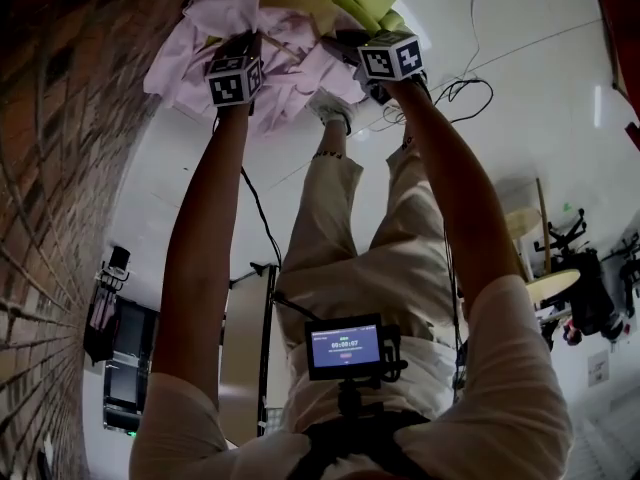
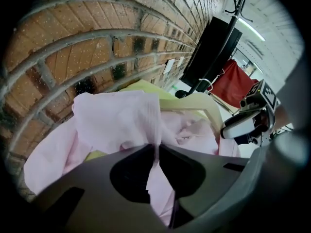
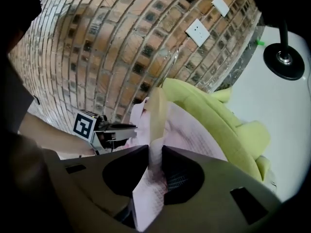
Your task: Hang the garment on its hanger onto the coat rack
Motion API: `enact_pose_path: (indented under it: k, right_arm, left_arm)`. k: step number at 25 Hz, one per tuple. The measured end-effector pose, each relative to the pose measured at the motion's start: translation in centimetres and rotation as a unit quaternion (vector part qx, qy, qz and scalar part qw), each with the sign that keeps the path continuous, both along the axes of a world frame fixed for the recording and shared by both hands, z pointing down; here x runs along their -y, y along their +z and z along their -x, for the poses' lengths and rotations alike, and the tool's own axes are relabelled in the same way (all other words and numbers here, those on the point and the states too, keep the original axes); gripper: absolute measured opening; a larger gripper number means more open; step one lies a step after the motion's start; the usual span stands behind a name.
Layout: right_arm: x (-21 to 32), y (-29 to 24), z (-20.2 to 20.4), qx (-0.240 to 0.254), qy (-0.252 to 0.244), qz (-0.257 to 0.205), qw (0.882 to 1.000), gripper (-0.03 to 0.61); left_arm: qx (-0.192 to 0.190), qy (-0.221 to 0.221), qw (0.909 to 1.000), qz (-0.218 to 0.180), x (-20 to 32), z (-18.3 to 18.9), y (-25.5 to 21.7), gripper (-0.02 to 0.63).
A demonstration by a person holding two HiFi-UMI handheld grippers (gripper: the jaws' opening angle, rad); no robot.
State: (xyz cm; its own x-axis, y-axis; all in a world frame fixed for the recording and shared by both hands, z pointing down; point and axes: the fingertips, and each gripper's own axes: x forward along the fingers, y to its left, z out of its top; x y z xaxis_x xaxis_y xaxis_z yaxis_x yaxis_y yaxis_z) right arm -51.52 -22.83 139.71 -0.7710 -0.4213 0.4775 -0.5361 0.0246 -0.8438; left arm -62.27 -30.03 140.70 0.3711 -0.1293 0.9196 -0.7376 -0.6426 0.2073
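Both grippers were down on a heap of clothes lying on the white floor (image 3: 277, 106) against the foot of a brick wall (image 3: 121, 42). The pink garment (image 2: 121, 120) lay crumpled on top of the heap, partly over a yellow-green garment (image 3: 218, 120) that spread away to the right in the right gripper view. The left gripper (image 2: 156, 147) had its jaws closed on a thin upright fold of the pink cloth. The fold ran straight through the narrow gap between the jaws, and more pink cloth hung loose below them. The right gripper (image 3: 155, 149) was likewise clamped on pink cloth, and the pale arm of the hanger (image 3: 158, 113) rose directly out of the gap between its jaws. Whether the jaws also pinched the wood itself could not be told. In the left gripper view the hanger showed as a pale angled bar amid the pink folds, just left of the right gripper. The two grippers stood near each other on the same heap, each in the other's view. From the head view both of the person's arms reached down to the clothes. A black stand with a round base (image 3: 284, 57) stood on the floor well apart from the heap, and two white wall plates (image 3: 198, 31) sat on the bricks.
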Motion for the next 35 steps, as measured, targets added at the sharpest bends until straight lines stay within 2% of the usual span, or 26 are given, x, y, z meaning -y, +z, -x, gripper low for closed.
enact_pose_path:
  k: [5,9,12,16,20,25,30,35]
  right_arm:
    - [0.8,-1.1,2.1,-0.005,-0.004,-0.037,0.999,0.061]
    - [1.3,-1.1,3.5,-0.029,0.019,-0.05,0.998,0.049]
    - [1.7,-1.5,4.5,-0.086,0.017,-0.076,0.993,0.018]
    - [1.0,-3.8,5.3,-0.142,0.018,-0.098,0.985,0.012]
    - [1.4,-8.4,5.9,-0.163,0.011,-0.146,0.976,0.01]
    - [1.6,-12.9,6.3,-0.176,0.019,-0.182,0.967,0.009]
    - [0.9,-18.7,6.0,-0.179,0.013,-0.218,0.959,0.009]
    - [-0.2,-26.8,5.7,-0.169,0.007,-0.255,0.952,0.008]
  left_arm:
    - [0.0,-0.011,0.9999,-0.004,-0.2,1.1,0.8,0.044]
    - [-0.005,-0.011,0.9998,-0.018,-0.9,1.3,1.1,0.034]
    - [-0.001,-0.013,0.9994,-0.031,-1.0,1.2,0.9,0.017]
    - [0.001,0.02,0.9994,-0.027,-2.9,1.4,-0.8,0.005]
    - [-0.037,0.015,0.9989,-0.022,-4.1,0.7,-4.8,0.003]
    - [-0.089,0.011,0.9955,-0.03,-5.3,0.4,-9.6,0.003]
    - [-0.117,-0.005,0.9921,-0.045,-6.3,0.8,-15.6,0.003]
    - [-0.138,-0.006,0.9877,-0.075,-7.5,1.1,-23.8,0.003]
